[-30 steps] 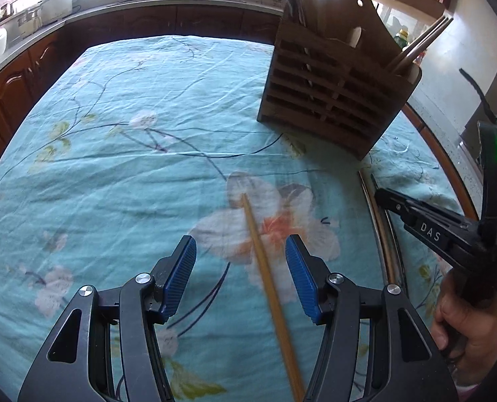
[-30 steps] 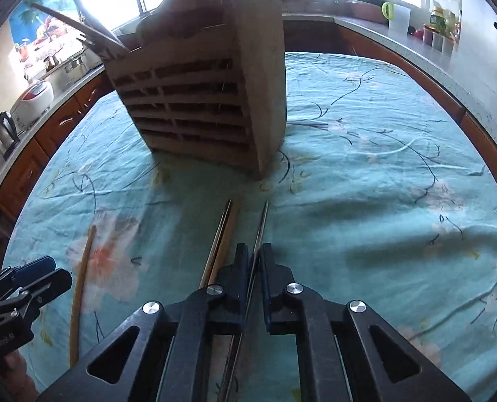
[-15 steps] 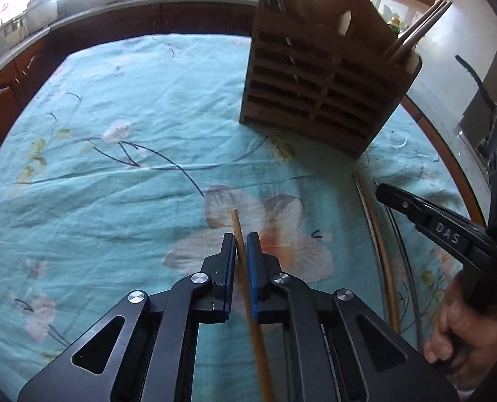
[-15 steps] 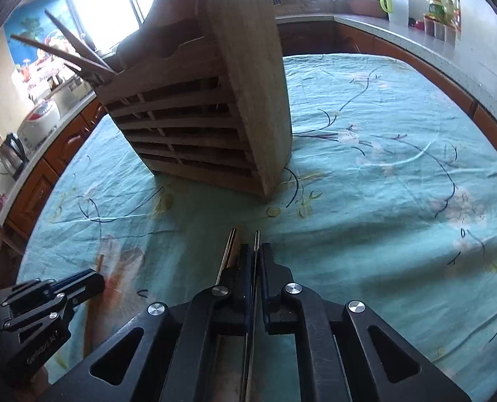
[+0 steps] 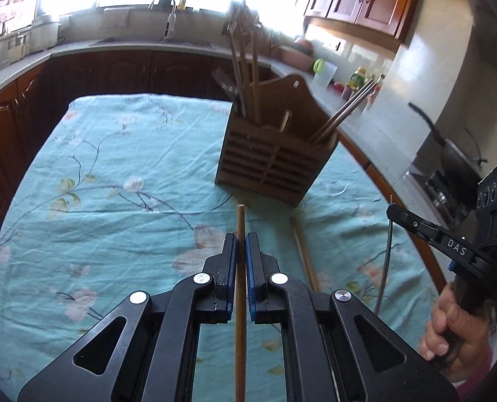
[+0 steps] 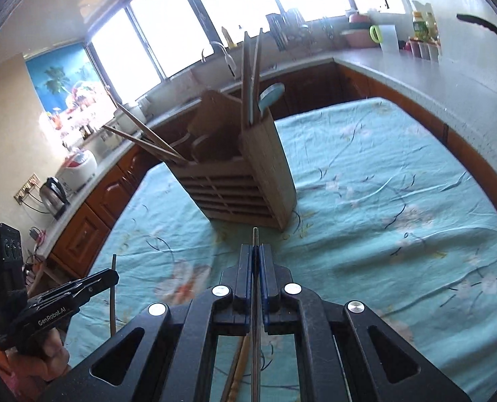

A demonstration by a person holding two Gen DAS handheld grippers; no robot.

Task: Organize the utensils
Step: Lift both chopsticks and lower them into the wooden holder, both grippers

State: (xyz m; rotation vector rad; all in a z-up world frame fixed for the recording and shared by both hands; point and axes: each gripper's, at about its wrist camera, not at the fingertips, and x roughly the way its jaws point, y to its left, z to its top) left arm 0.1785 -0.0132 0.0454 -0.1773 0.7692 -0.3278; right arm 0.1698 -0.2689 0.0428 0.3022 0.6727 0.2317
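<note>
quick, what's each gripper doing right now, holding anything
Left gripper: closed on a wooden chopstick.
Right gripper: closed on a metal chopstick.

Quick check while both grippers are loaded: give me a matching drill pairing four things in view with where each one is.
Things:
1. wooden chopstick
2. metal chopstick
3. wooden holder
4. spare wooden chopstick

Places:
A. standing upright on the floral cloth
B. clamped in the left gripper
C. lying flat on the cloth between the two grippers
D. clamped in the right gripper

Pairs: 1-B, 2-D, 3-A, 4-C
</note>
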